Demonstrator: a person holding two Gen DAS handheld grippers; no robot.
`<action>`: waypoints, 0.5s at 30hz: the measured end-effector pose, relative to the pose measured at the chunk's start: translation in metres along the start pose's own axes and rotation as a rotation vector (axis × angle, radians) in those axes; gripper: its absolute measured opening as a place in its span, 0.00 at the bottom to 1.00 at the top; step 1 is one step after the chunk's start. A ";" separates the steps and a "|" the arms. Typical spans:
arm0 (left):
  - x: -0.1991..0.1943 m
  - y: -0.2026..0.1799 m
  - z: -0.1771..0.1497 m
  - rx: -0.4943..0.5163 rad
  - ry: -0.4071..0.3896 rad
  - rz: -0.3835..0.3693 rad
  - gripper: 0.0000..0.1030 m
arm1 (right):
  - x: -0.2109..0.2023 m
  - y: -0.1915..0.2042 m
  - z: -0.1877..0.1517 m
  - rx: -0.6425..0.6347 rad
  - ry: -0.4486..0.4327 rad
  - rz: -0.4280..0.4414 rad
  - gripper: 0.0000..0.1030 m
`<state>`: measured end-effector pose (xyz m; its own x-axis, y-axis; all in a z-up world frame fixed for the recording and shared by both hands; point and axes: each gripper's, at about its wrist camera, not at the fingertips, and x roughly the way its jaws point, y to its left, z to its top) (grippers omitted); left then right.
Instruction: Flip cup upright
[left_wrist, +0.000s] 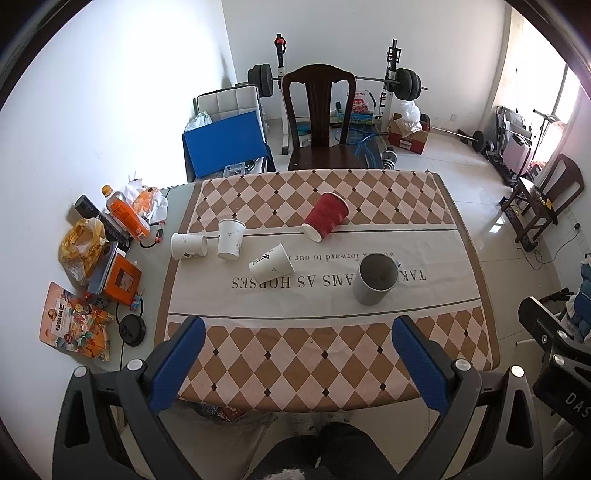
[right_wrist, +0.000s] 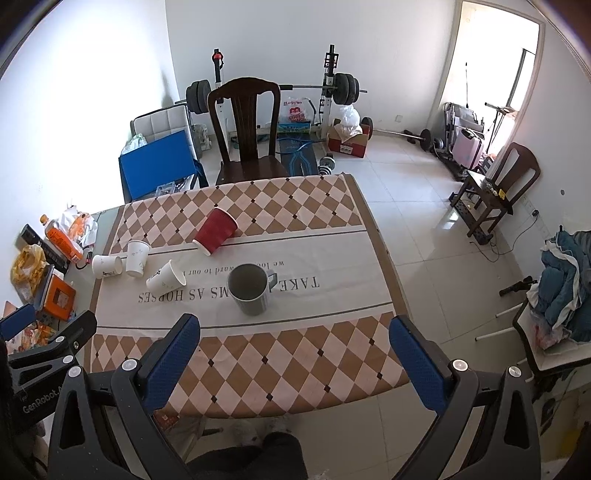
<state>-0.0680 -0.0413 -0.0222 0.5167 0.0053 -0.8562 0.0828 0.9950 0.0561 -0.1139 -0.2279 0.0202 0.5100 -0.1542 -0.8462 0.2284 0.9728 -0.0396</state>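
A red paper cup (left_wrist: 327, 216) (right_wrist: 215, 230) lies on its side on the checked tablecloth (left_wrist: 295, 343). A white paper cup (left_wrist: 271, 263) (right_wrist: 166, 278) lies tipped near the middle. Another white cup (left_wrist: 188, 246) (right_wrist: 106, 266) lies on its side at the left. A third white cup (left_wrist: 229, 239) (right_wrist: 136, 258) stands upright beside it. A grey mug (left_wrist: 375, 278) (right_wrist: 251, 288) stands upright. My left gripper (left_wrist: 298, 332) is open and empty above the near table edge. My right gripper (right_wrist: 295, 330) is open and empty, near the table's right front corner.
Snack bags, an orange bottle (left_wrist: 125, 212), an orange box (left_wrist: 120, 278) and a black disc (left_wrist: 132, 329) crowd the table's left strip. A dark wooden chair (left_wrist: 319, 118) stands behind the table. A weight rack, boxes and another chair (right_wrist: 495, 188) stand on the tiled floor.
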 end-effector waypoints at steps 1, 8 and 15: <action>-0.001 0.000 0.000 0.001 0.000 -0.001 1.00 | 0.000 0.000 0.000 0.002 -0.001 0.000 1.00; 0.001 -0.005 0.002 0.014 0.006 -0.007 1.00 | 0.004 -0.002 -0.002 0.001 0.007 0.004 1.00; 0.001 -0.009 0.002 0.019 0.005 -0.010 1.00 | 0.010 -0.010 -0.009 0.008 0.017 0.008 1.00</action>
<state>-0.0667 -0.0507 -0.0222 0.5117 -0.0044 -0.8592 0.1045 0.9929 0.0571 -0.1188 -0.2373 0.0075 0.4982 -0.1432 -0.8552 0.2306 0.9726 -0.0285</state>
